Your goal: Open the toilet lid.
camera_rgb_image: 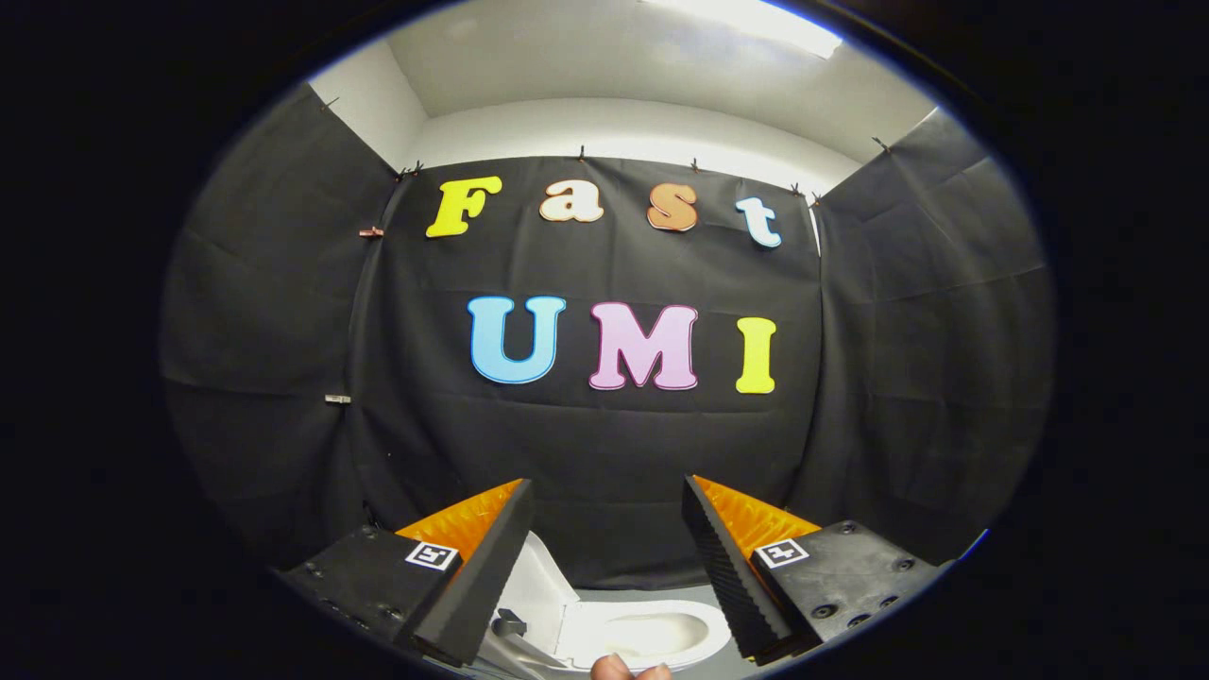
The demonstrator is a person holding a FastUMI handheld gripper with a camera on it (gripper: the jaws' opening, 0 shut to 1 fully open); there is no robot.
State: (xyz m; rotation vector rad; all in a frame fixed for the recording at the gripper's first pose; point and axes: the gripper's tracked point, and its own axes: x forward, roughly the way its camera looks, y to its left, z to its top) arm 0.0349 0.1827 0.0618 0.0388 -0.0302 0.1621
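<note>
The hand-held gripper (607, 567) hangs wide apart, holding nothing, above the toilet (652, 635), its lid (538, 590) raised.

Hand-held gripper (607, 557): two wedge-shaped fingers (482, 576), inner faces ridged in fine sawtooth rows, set wide apart with nothing between them. Each finger mounted on blocky base (841, 576) with recessed screws along top. Small square white marker (432, 555) with black pattern on each base, near finger root. Fingertips of person's hand (628, 671) at near edge, between fingers.
</note>
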